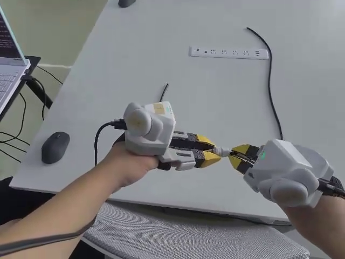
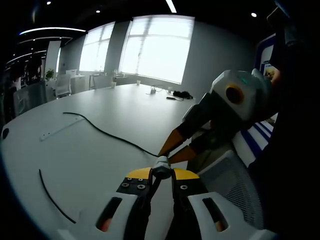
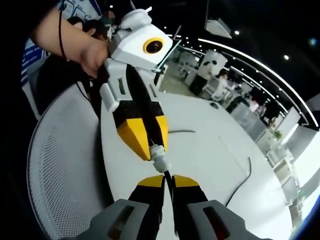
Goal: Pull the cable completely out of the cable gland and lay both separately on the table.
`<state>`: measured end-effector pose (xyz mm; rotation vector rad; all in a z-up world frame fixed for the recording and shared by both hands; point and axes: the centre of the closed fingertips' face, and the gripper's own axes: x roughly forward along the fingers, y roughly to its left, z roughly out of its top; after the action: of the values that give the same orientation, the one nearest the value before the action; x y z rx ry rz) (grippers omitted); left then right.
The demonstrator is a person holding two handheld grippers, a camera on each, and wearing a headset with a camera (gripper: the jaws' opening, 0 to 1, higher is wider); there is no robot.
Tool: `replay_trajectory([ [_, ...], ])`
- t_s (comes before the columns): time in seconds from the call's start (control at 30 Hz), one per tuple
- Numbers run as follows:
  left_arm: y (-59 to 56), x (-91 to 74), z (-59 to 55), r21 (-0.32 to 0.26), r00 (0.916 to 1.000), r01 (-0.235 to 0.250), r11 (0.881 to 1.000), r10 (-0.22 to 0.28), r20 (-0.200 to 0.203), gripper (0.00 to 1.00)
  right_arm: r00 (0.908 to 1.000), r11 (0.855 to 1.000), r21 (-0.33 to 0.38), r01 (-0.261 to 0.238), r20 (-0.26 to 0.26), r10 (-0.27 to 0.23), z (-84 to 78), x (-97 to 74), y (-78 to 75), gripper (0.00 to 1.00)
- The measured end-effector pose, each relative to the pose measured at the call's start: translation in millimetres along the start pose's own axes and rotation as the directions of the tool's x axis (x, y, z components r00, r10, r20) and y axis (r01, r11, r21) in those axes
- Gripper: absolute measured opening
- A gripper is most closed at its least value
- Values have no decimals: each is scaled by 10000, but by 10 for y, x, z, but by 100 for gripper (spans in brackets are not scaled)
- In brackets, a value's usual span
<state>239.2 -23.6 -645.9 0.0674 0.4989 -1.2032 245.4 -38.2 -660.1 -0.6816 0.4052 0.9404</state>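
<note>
A small white cable gland [image 1: 222, 152] hangs in the air between the two grippers, just past the table's near edge. My left gripper [image 1: 215, 153] is shut on the gland [image 2: 161, 167], which sits at its yellow tips. A thin black cable [image 3: 168, 176] runs out of the gland [image 3: 159, 157] and straight into my right gripper [image 3: 169, 186], whose jaws are shut on it. The two grippers point at each other, tips almost touching. The right gripper [image 2: 166, 152] enters the left gripper view from the right.
The white table [image 1: 215, 108] carries a power strip [image 1: 229, 52] with a long black cord [image 1: 273, 94], and a short loose black wire [image 1: 164, 92]. A mouse [image 1: 55, 147] lies at the left edge near a laptop [image 1: 9, 73]. A mesh chair [image 1: 178, 237] is below the grippers.
</note>
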Motion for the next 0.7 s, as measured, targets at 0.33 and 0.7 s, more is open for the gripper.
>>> replay_trajectory([
  [0.33,-35,-17,-4,4,10000,37,10000,-37,-26,15,9997,9982,581,135,-221,-122,-124,-1,-37,0],
  [0.7,-28,-29,15,-51,10000,60,10000,-60,51,15,9962,9786,1978,559,-764,-415,-405,33,-164,0],
])
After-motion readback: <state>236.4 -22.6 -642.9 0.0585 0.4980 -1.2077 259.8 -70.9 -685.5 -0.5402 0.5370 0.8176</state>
